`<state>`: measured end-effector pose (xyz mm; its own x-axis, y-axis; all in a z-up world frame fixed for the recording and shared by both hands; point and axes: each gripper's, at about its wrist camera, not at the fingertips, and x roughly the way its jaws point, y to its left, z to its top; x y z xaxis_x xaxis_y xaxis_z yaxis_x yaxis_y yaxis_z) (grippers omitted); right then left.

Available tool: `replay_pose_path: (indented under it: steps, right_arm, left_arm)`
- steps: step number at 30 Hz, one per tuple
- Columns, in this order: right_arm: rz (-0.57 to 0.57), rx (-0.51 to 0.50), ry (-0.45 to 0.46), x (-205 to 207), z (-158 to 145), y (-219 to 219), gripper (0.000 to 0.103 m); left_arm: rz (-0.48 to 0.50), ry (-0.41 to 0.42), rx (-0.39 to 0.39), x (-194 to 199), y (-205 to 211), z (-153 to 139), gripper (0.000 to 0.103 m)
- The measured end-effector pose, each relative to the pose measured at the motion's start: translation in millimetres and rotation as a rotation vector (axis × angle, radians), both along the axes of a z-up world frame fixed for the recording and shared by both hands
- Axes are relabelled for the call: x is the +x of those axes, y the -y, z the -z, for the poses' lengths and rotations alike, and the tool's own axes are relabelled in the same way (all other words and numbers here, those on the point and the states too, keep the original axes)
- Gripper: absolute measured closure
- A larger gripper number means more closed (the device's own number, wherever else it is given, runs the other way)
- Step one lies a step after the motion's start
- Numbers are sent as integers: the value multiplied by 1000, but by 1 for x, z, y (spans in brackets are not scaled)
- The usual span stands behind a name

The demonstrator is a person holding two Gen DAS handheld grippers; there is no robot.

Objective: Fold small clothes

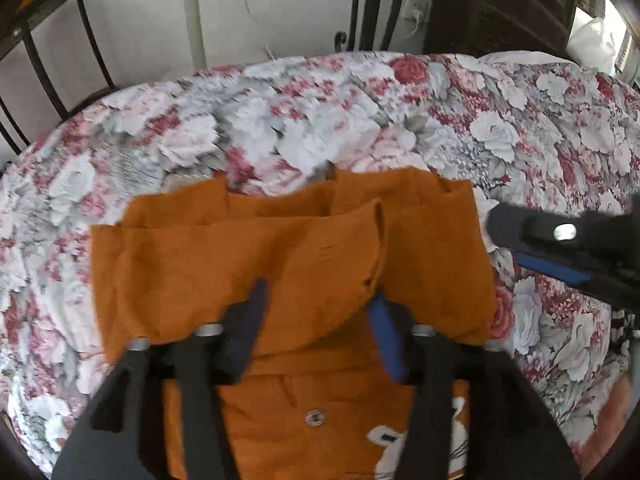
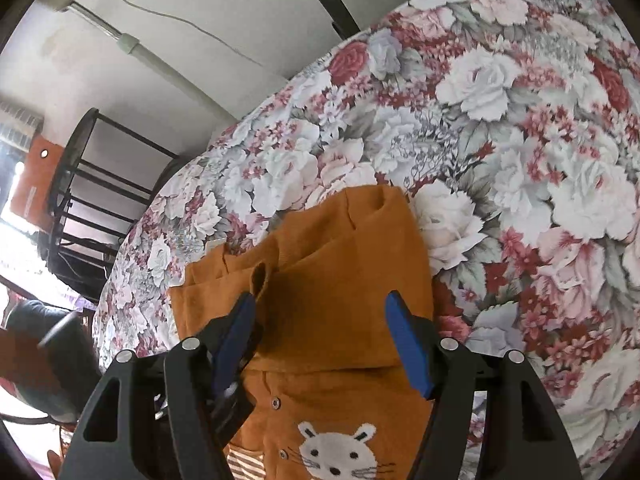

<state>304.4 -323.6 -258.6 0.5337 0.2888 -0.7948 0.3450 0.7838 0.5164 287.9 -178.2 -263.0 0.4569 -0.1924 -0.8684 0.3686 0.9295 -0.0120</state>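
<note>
A small orange garment (image 1: 248, 264) with a white mouse face and buttons lies on the floral bedspread (image 1: 360, 120); its far part is folded back over the body. My left gripper (image 1: 320, 300) is open just above the folded part, holding nothing. In the right wrist view the same garment (image 2: 340, 264) lies under my right gripper (image 2: 322, 304), which is open and empty above it. The mouse face (image 2: 338, 452) sits near the bottom. The right gripper also shows in the left wrist view (image 1: 560, 248), off the garment's right edge.
A black metal bed frame (image 1: 48, 60) stands at the far left, and a white wall with a pipe (image 1: 192, 12) lies behind the bed. Dark wooden furniture (image 1: 500, 4) stands at the back right. A striped cloth (image 2: 244, 464) peeks from under the garment.
</note>
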Motion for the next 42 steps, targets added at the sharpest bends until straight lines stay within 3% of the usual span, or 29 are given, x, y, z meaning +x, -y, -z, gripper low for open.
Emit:
replay_pose_path:
  steps: [2,4,8,13,17,19,21,22,23,24,28,31,32,34,36,37,39,41,42]
  right_arm:
    - [-3,13,-13,6,8,-5,35]
    - [-11,46,-26,12,19,-13,35]
    - [-20,112,-73,23,40,-27,35]
    - [19,30,-110,28,54,-23,35]
    - [-3,46,-84,35,63,-27,35]
    - [-70,-34,-42,43,57,-42,37]
    - [-126,-137,-12,47,55,-54,56]
    - [-146,-161,-11,47,55,-58,82]
    - [-163,-167,-11,48,56,-63,97]
    - [-171,-152,5,47,53,-64,98]
    - [-187,-240,77,39,25,-65,98]
    - [-121,-237,-57,42,60,-40,98]
    - [-101,-214,-86,43,72,-34,98]
    - [-87,-185,-93,42,70,-31,95]
    - [-61,-199,-41,37,50,-31,90]
    - [-62,-236,32,33,31,-36,87]
    - [-103,-287,104,34,16,-49,83]
    - [-180,-271,99,43,22,-65,82]
    - [-210,-256,67,45,33,-70,80]
  left_arm:
    - [-41,37,-30,4,-20,-15,26]
    - [-93,49,-59,11,-41,-25,20]
    - [-197,12,-63,29,-87,-19,19]
    - [-272,-95,56,51,-116,18,19]
    - [-315,-149,75,60,-125,45,19]
    - [-319,-121,57,60,-126,43,19]
    - [-304,-80,44,60,-123,37,19]
    - [-297,-62,48,60,-121,35,19]
    - [-297,-53,55,61,-121,35,19]
    - [-304,-46,66,62,-122,36,19]
    - [-318,-30,33,64,-126,32,19]
    - [-304,-23,102,64,-119,36,8]
    - [-299,-68,165,67,-116,53,6]
    - [-309,-144,186,68,-116,74,5]
    - [-335,-142,148,69,-122,68,6]
    - [-342,-126,139,71,-124,60,6]
    - [-356,-25,112,69,-127,36,6]
    - [-335,0,104,68,-123,31,6]
    - [-317,-26,143,70,-119,40,6]
